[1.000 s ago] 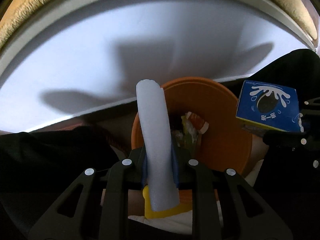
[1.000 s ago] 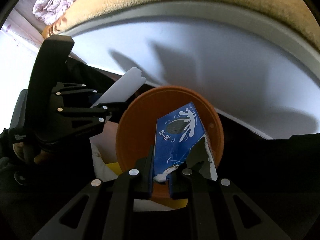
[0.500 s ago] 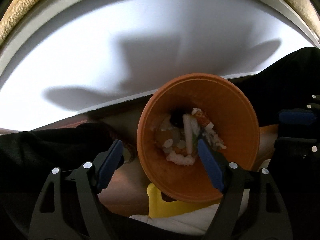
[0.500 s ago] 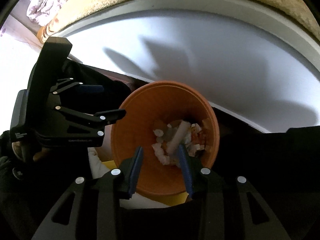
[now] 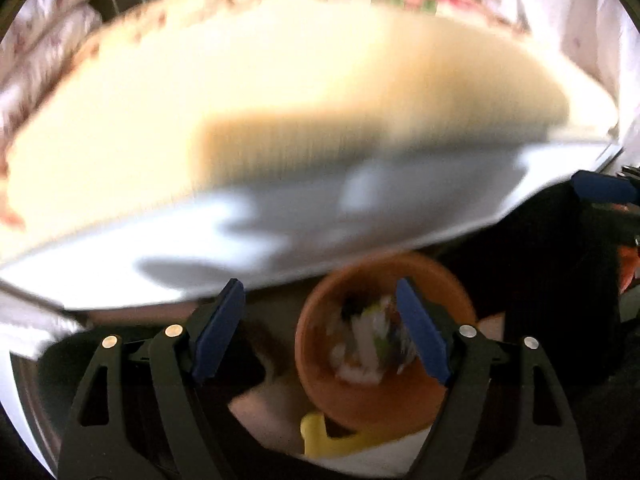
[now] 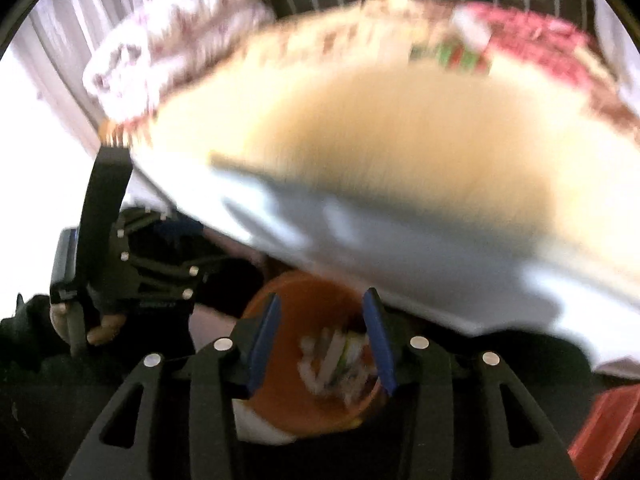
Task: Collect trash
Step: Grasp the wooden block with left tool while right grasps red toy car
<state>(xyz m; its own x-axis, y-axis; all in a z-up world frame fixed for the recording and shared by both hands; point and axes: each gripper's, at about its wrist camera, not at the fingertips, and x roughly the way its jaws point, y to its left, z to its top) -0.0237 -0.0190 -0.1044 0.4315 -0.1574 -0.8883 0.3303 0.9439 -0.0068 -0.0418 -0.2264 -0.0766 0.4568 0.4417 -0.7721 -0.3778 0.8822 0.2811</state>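
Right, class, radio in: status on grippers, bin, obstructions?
Left gripper open, empty. Right gripper open, empty. Orange bin below, trash inside. Nothing blocking; views blurred.

The orange bin [image 5: 384, 384] looked like smooth moulded plastic with a faint sheen, and the scraps [image 5: 370, 346] inside it read as pale paper or foam — too blurred to tell which. The grippers' frames were matt black plastic with bright metal screws; behind them, the bed [image 6: 400, 128] wore a tan, fuzzy-looking cloth — next to a floral quilted fabric [image 6: 172, 36].
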